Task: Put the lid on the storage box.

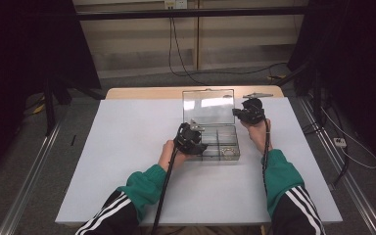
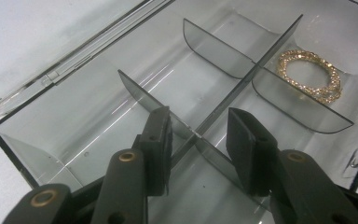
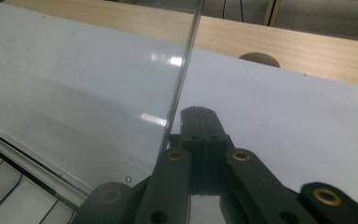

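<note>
While the lid (image 3: 88, 93) is steadied beside the closed right gripper (image 3: 199, 116), the left gripper (image 2: 198, 135) is held partly open, empty, astride a divider (image 2: 168, 119); the bracelet (image 2: 311, 75) is found beyond its fingers, nearer the right-hand one.

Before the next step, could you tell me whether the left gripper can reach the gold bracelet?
Probably yes: the lid stands open, and the left gripper hovers open over the dividers; the gold bracelet lies uncovered beyond.
</note>
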{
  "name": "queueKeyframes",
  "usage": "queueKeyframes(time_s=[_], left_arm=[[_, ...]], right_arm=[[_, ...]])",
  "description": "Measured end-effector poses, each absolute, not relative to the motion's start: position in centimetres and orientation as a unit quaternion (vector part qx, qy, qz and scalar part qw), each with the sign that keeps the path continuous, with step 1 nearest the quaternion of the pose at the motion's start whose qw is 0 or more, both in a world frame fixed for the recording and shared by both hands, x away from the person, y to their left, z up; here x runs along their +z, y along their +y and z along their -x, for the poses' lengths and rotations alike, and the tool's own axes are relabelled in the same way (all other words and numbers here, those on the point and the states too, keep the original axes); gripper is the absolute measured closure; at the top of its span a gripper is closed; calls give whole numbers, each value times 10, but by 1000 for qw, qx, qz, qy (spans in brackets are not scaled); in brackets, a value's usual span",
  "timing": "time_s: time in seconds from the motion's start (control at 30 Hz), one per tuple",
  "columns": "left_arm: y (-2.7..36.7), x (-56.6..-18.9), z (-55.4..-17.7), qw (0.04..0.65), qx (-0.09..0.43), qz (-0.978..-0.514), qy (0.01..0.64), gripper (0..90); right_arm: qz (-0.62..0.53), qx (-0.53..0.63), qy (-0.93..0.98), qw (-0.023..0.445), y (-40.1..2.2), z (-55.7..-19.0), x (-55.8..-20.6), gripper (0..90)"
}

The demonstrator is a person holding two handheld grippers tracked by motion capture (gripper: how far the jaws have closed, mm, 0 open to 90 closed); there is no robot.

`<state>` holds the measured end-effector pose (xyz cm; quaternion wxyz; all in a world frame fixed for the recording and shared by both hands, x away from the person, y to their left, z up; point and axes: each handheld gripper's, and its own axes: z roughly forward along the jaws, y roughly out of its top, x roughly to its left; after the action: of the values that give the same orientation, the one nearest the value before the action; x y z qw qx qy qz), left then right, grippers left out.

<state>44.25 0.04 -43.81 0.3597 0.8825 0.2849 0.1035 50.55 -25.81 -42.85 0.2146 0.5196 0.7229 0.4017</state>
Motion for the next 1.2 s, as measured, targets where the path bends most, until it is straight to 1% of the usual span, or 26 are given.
queueKeyframes(time_s=[0.23,0.87,0.9,1.0,1.07,1.13,1.2], left_arm=[[0,-438,-442,360,104,-882,285,606],[2,-437,-443,365,99,-879,293,596],[3,-436,-443,367,98,-877,296,568],[10,-429,-439,372,104,-871,304,388],[19,-419,-433,371,115,-867,312,217],[28,-412,-427,375,117,-865,312,140],[39,-404,-420,373,130,-865,310,90]], right_arm=[[-508,410,723,225,-257,-502,-420,900],[-488,428,727,225,-256,-497,-405,900],[-486,427,728,225,-256,-496,-404,900],[-482,428,731,223,-256,-494,-403,900],[-477,427,736,221,-257,-491,-401,900],[-476,427,738,215,-257,-488,-400,900],[-467,428,745,209,-257,-482,-396,900]])
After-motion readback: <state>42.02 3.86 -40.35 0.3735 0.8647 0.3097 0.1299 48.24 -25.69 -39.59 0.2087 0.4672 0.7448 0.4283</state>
